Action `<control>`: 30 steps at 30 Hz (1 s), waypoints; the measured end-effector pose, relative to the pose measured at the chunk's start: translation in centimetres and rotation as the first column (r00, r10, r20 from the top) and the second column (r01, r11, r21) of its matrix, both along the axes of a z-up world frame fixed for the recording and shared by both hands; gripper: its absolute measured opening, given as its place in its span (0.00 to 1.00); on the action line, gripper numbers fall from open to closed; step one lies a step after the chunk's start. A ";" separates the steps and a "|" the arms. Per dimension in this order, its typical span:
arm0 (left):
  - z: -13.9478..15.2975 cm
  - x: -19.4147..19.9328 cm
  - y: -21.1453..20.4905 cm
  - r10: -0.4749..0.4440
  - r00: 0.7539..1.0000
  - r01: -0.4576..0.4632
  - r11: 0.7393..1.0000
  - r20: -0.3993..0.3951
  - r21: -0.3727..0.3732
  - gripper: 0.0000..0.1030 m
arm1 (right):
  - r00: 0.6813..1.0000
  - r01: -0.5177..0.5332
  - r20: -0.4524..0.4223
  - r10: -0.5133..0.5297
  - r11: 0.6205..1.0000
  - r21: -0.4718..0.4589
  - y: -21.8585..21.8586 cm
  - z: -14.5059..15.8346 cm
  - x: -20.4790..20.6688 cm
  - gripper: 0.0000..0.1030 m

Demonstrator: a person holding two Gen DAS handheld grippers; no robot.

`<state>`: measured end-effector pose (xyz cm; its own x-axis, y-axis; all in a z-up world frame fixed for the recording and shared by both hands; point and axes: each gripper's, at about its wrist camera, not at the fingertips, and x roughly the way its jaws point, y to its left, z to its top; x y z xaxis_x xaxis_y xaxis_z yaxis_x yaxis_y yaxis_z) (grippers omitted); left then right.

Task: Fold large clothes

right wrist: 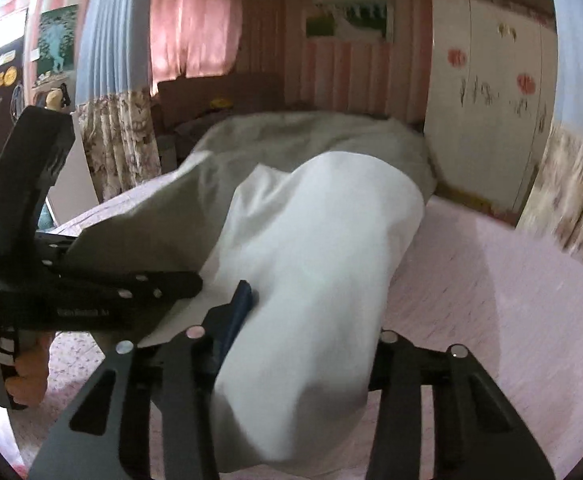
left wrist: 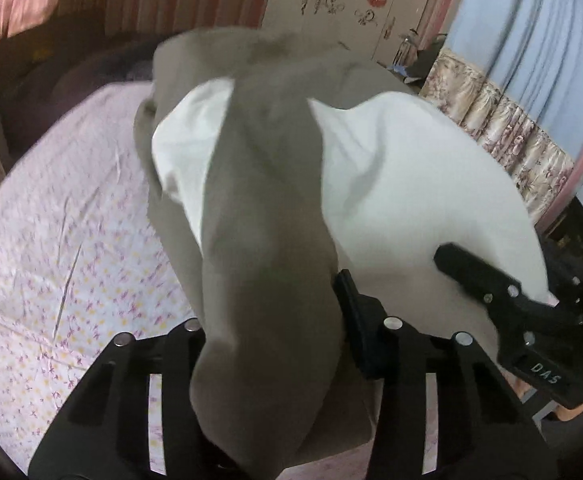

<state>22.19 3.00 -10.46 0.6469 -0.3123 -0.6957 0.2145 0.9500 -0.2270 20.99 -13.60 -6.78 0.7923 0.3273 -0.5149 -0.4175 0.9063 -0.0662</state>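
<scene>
Gripping bunched cloth, both grippers, left gripper (left wrist: 275, 320) and right gripper (right wrist: 299, 344), hold the beige-and-white garment (left wrist: 391, 184); it stretches from bottom centre toward upper frame, over the floral bed (left wrist: 59, 240).

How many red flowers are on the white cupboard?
2. One red flower sits higher on the left door, the other red flower lower to its right on the cupboard; blur may hide more.
</scene>
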 end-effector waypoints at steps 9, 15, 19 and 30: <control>1.3 -1.9 -9.4 -0.162 0.986 0.162 0.987 0.032 0.023 0.42 | 0.988 0.154 0.029 -0.153 0.988 -0.024 -9.1 1.0 -4.4 0.40; -1.4 -1.7 -14.4 -0.209 0.977 0.202 0.968 0.033 0.152 0.73 | 0.975 0.184 -0.129 -0.180 0.983 0.023 -14.0 -2.1 -3.5 0.49; -1.0 -2.2 -11.9 -0.144 0.989 0.138 0.978 0.023 0.158 0.96 | 0.969 0.192 -0.162 -0.184 0.981 0.037 -14.9 -0.6 -4.1 0.64; -2.0 -2.6 -9.1 -0.144 0.988 0.130 0.963 0.046 0.235 0.97 | 0.957 0.266 -0.100 -0.271 0.962 -0.053 -16.5 -1.6 -5.7 0.90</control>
